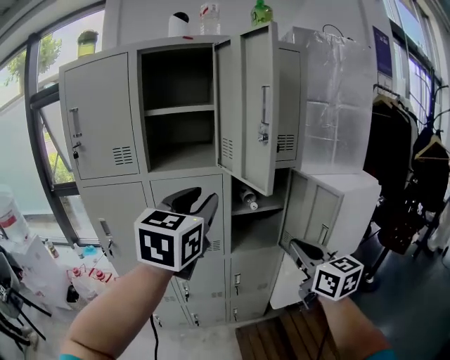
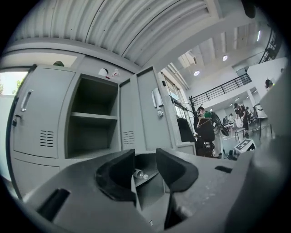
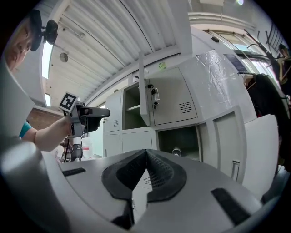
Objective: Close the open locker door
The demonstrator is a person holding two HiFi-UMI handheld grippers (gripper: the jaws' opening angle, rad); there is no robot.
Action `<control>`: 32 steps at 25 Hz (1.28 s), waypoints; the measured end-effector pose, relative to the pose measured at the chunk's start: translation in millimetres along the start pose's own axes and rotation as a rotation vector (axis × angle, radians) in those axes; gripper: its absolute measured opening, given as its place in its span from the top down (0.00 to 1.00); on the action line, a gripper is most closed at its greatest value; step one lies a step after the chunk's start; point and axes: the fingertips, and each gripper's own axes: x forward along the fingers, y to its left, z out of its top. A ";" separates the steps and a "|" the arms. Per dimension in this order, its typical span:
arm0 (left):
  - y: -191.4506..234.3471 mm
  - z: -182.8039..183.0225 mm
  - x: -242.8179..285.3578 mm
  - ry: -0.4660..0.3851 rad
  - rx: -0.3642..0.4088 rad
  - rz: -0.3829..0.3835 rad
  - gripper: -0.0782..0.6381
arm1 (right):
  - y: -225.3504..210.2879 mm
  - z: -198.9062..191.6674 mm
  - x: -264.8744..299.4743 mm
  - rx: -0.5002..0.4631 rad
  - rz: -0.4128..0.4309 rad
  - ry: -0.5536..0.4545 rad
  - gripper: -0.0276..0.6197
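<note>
The open locker door (image 1: 254, 105) stands swung out at the upper right of the grey lockers (image 1: 98, 119), far beyond both tools. The left tool (image 1: 199, 199) has its jaws apart and empty; the right tool (image 1: 299, 247) has them together on nothing. What looks like a bottle (image 1: 248, 199) lies in the compartment below the door.

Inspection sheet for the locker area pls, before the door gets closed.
Surface: floor pale, wood patch at right.
Job's things: grey locker bank; upper door swung open, shelves bare; lower-right door open too.
Clutter: bottle lying in open middle compartment; bottles on top.
Tongs: left tongs apart, empty; right tongs together, empty.
Cables: black cable hanging low left.
Surroundings: window left, clothes rack right.
</note>
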 end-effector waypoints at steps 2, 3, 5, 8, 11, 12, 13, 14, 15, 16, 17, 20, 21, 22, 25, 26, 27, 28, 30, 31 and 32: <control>-28.7 2.6 19.1 0.002 -0.008 -0.012 0.71 | -12.3 1.8 -9.3 -0.006 0.019 -0.002 0.96; -41.0 4.4 27.6 0.003 -0.010 -0.015 0.71 | -17.3 1.8 -13.2 -0.006 0.030 -0.001 0.96; -60.8 9.0 42.8 0.005 -0.014 -0.015 0.70 | -25.5 0.9 -19.8 -0.002 0.050 0.001 0.96; -80.0 18.4 60.6 -0.003 -0.015 0.007 0.67 | -34.0 0.7 -28.7 0.010 0.076 0.000 0.96; -91.0 28.0 75.4 -0.030 0.003 0.049 0.63 | -41.8 0.4 -38.0 0.014 0.089 -0.004 0.96; -93.2 29.7 80.4 -0.037 0.010 0.064 0.63 | -44.5 -0.3 -40.6 0.016 0.091 -0.004 0.96; -95.0 30.5 85.3 -0.040 0.016 0.077 0.62 | -47.2 -1.3 -42.9 0.019 0.093 -0.004 0.96; -96.5 30.7 90.0 -0.040 0.022 0.093 0.60 | -49.8 -2.4 -45.3 0.022 0.094 -0.005 0.96; -97.5 30.8 94.3 -0.039 0.031 0.111 0.59 | -52.5 -3.4 -47.7 0.025 0.094 -0.005 0.96; -97.9 31.2 98.1 -0.040 0.045 0.134 0.58 | -55.2 -4.4 -50.1 0.028 0.094 -0.005 0.96; -98.0 31.9 101.7 -0.042 0.062 0.157 0.58 | -58.0 -5.1 -52.3 0.030 0.094 -0.004 0.96; -97.4 32.4 112.3 -0.046 0.094 0.205 0.58 | -65.5 -7.9 -56.7 0.036 0.092 -0.002 0.96; -97.1 31.4 115.5 -0.044 0.095 0.212 0.58 | -67.5 -9.2 -57.0 0.038 0.091 -0.001 0.96; -96.5 29.9 118.4 -0.040 0.094 0.218 0.58 | -69.3 -10.6 -56.8 0.040 0.090 0.000 0.96; -91.5 24.7 128.4 -0.029 0.095 0.230 0.58 | -72.7 -12.6 -54.2 0.045 0.089 0.001 0.96; -89.5 22.8 132.5 -0.028 0.096 0.232 0.58 | -73.5 -12.8 -53.4 0.046 0.090 0.000 0.96; -87.7 21.3 135.6 -0.028 0.097 0.234 0.58 | -74.6 -12.8 -52.8 0.047 0.091 0.000 0.96; -86.2 20.2 137.5 -0.027 0.098 0.238 0.58 | -75.9 -12.8 -52.3 0.048 0.091 0.000 0.96; -84.8 19.6 139.0 -0.028 0.107 0.245 0.58 | -78.7 -13.0 -51.4 0.051 0.091 0.000 0.96; -84.6 19.9 139.0 -0.030 0.115 0.246 0.58 | -79.8 -13.1 -50.5 0.052 0.090 -0.001 0.96; -84.5 20.3 138.8 -0.033 0.125 0.247 0.58 | -80.3 -13.3 -49.4 0.053 0.089 -0.001 0.96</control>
